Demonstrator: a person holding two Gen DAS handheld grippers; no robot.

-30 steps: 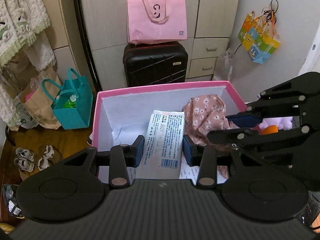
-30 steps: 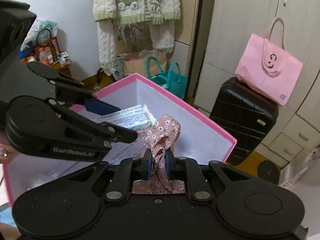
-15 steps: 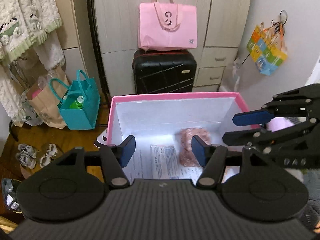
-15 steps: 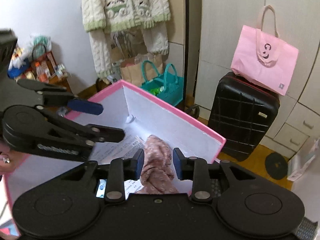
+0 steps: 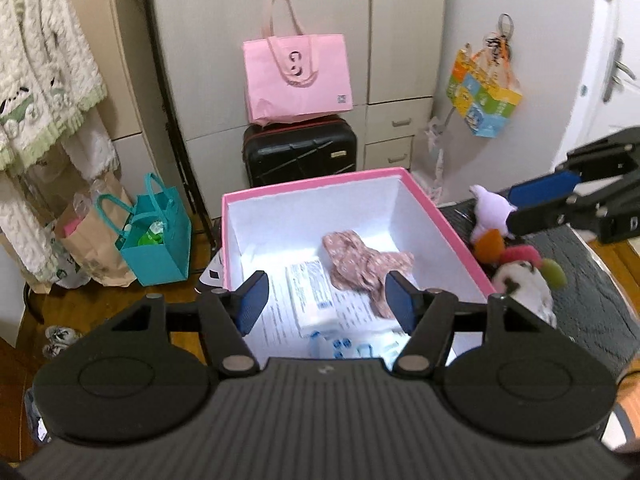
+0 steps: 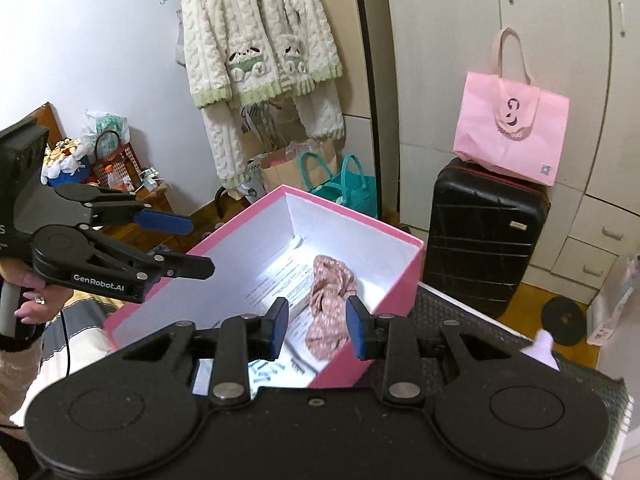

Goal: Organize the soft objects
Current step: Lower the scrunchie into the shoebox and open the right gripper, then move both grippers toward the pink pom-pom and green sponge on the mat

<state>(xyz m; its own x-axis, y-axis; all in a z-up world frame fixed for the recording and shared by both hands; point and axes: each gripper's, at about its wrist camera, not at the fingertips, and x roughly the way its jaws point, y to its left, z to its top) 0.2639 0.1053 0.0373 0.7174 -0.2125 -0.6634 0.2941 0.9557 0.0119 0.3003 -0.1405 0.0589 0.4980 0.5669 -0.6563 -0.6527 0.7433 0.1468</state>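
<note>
Cloth (image 5: 366,270) with a flower print lies crumpled inside the pink box (image 5: 440,216) beside papers, while both the left gripper (image 5: 322,300) and right gripper (image 6: 316,330) hang above it, fingers apart and empty, probably free for the plush toys (image 5: 516,264) just right of the box.

Dark quilted mat (image 5: 592,304), pink box (image 5: 452,228), plush toys (image 5: 520,276) beside it

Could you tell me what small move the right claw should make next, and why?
Probably swing the right claw to its right toward the plush toys. Both claws are open and empty, the floral cloth already lies inside the pink box, and the toys sit outside it on the dark mat, close to the right claw.
</note>
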